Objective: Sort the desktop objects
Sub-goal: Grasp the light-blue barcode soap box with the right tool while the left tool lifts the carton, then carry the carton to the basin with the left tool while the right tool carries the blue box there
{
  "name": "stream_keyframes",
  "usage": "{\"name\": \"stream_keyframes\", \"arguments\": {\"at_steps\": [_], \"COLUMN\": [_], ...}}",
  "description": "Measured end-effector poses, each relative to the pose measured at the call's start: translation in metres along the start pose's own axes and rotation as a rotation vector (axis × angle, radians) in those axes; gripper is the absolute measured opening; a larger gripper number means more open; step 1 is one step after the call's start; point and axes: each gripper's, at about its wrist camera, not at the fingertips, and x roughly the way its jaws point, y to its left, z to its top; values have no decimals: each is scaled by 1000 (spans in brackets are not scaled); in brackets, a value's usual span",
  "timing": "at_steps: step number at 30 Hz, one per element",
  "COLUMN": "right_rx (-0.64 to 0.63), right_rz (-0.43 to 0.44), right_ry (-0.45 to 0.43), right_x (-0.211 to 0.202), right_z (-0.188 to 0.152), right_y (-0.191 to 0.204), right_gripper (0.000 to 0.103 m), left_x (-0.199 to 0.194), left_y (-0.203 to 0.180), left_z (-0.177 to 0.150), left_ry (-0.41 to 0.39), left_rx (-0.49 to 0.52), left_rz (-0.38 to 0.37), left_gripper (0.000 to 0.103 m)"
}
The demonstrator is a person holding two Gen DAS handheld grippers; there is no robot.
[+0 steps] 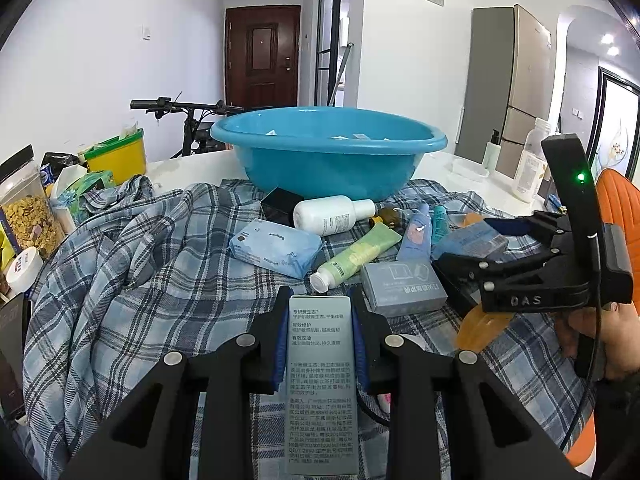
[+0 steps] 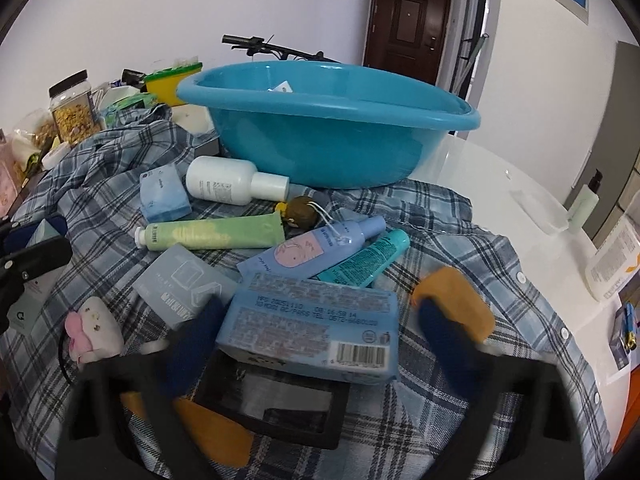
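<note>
Blue cardboard box, right wrist view: the flat blue cardboard box (image 2: 316, 324) with a barcode lies on the plaid shirt (image 2: 500, 264), propped on a black frame (image 2: 276, 408), near the shirt's front edge, short of the teal plastic basin (image 2: 328, 128).
Right gripper: the right gripper (image 2: 320, 328) stands half open, its blurred blue pads flanking the box; no firm contact is visible.
Advice: centre the pads on the box's long sides before squeezing.
Left wrist view: the left gripper (image 1: 320, 344) is clamped on a tall grey-green carton (image 1: 320, 380), raised above the shirt's front edge.
Advice, left: keep it steady, clear of the right gripper.
</note>
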Motion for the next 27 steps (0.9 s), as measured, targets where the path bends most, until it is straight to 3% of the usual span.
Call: {"name": "stream_keyframes", "arguments": {"at_steps": [7, 11, 21, 27], "right_rx": [21, 30, 46, 47], "right_rz": [2, 8, 20, 23], "right_ry": [-18, -38, -82, -100], "right_x": [-4, -8, -16, -19], "right_z": [1, 1, 0, 0], "right_y": [-4, -5, -7, -7], "right_gripper": [78, 78, 78, 78], "left_x": [-1, 1, -10, 8], "left_y": [5, 3, -9, -17], "left_z": [1, 12, 91, 135], "left_ry": [-15, -29, -164, -209], "left_rx": [-27, -7, 32, 38], "left_rz": [-46, -36, -39, -48], "left_gripper": [29, 29, 29, 29]}}
